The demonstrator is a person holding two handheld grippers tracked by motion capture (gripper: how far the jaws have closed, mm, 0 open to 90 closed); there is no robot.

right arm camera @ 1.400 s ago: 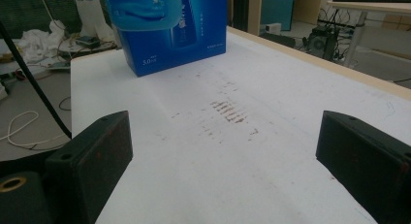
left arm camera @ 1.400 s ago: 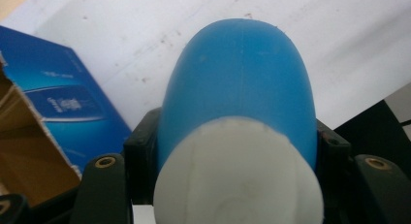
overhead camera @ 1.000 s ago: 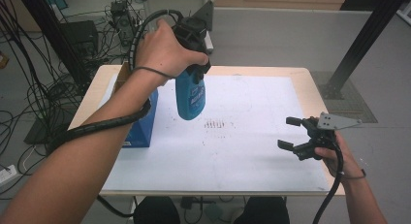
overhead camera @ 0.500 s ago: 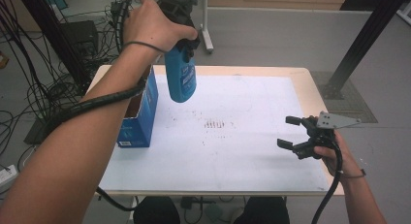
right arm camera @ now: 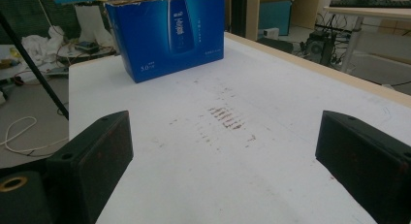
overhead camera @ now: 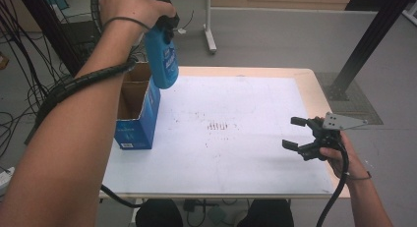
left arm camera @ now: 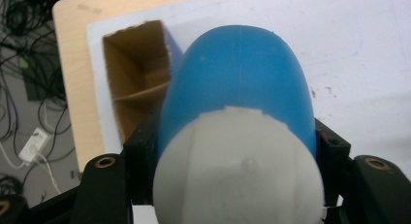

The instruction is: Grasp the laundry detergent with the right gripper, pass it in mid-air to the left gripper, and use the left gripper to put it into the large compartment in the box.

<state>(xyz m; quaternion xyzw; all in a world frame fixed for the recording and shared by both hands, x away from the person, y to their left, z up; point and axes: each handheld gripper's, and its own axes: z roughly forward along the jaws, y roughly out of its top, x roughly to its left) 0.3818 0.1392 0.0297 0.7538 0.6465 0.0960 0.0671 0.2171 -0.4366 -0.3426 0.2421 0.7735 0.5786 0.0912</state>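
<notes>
A blue bottle (overhead camera: pixel 162 60) with a white cap (left arm camera: pixel 237 170) hangs upright in the air, held at its top by my left gripper (overhead camera: pixel 160 13), which is shut on it. Its base hovers over the right rim of an open blue carton (overhead camera: pixel 135 114) at the table's left. Looking down past the bottle (left arm camera: pixel 237 73), the carton's brown inside (left arm camera: pixel 135 83) lies below and to the left. My right gripper (overhead camera: pixel 300 133) stands open low over the table's right side, nothing between its jaws. The carton (right arm camera: pixel 167 32) stands far ahead of it.
The table has a white sheet (overhead camera: pixel 231 133) with brown smudges (overhead camera: pixel 219 126) at its middle and a wooden rim (overhead camera: pixel 314 89). Cables lie on the floor to the left (overhead camera: pixel 19 99). A black post (overhead camera: pixel 364 45) rises beyond the far right corner.
My left gripper has lifted the bottle and carried it left and away, from over the sheet to above the carton's edge. The right gripper has stayed put.
</notes>
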